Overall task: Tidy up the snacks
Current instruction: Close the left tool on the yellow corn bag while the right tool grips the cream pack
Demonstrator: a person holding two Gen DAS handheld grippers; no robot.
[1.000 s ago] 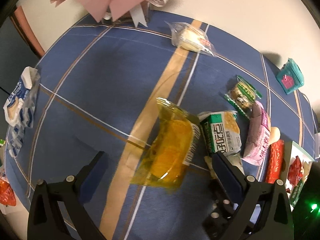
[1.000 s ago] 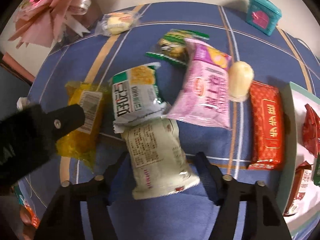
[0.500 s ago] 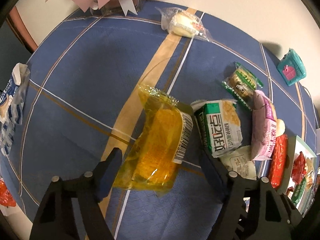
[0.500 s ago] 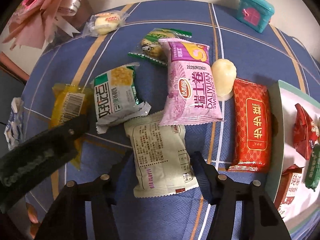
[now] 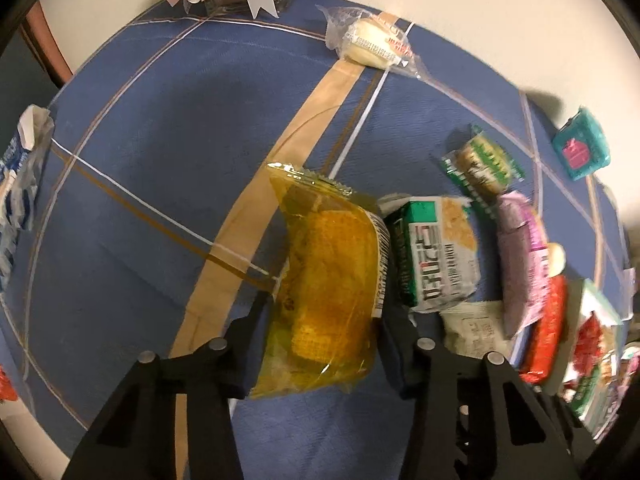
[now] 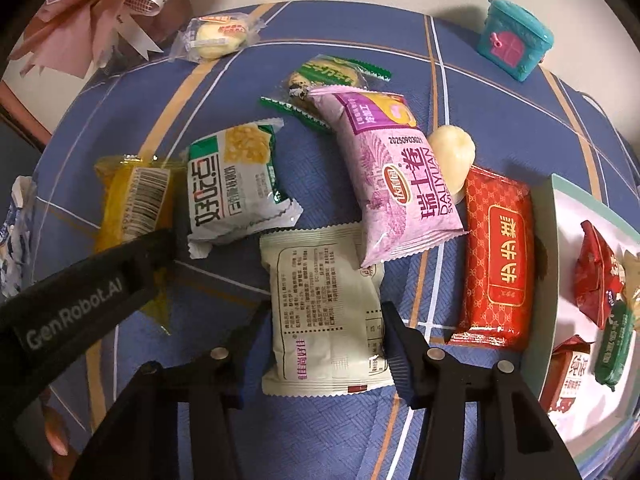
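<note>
Left gripper (image 5: 326, 320): low centre of its own view, pointing steeply down; jaws have just been closing, both pads pressed on the sides of the yellow packet (image 5: 328, 292). Its black body also crosses the lower left of the right wrist view.

Right gripper (image 6: 324, 344): low centre of its view, pointing straight down; jaws have just been closing, fingers flanking the cream packet (image 6: 324, 312); firm pad contact cannot be told.
</note>
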